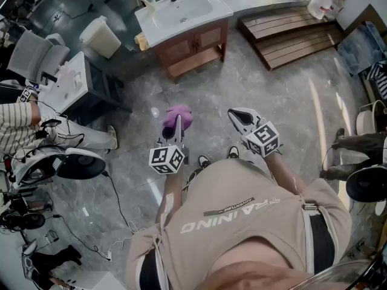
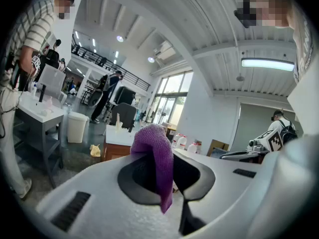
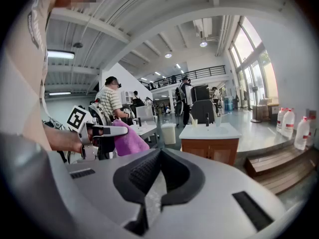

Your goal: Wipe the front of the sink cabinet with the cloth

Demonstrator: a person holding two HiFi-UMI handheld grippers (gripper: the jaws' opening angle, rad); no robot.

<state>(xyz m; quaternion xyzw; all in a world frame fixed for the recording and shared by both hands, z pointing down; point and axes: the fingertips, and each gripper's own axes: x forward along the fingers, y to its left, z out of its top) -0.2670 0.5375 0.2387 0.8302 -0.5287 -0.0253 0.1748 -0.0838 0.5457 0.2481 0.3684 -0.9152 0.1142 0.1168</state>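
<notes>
With the left claw [image 1: 176,130] pinching only a fold of the purple cloth [image 1: 179,116], the right claw [image 1: 237,117] pressed together empty, and the sink cabinet [image 1: 195,42] well ahead, wiping friction could tug the cloth free.

1. Head view: bright, even daylight with only soft shadows. A pale glare streak lies on the floor [image 1: 315,110] to the right of the right gripper [image 1: 237,117].
2. Left gripper view: heavy fisheye with black corners. A ceiling strip light [image 2: 267,63] glows up and to the right of the left gripper [image 2: 167,179]. The cloth [image 2: 155,151] in its jaws is sharp.
3. Right gripper view: same curved, dark rim. The windows [image 3: 256,63] to the right of the jaws are blown out, and the nearest jaw surfaces are soft.
</notes>
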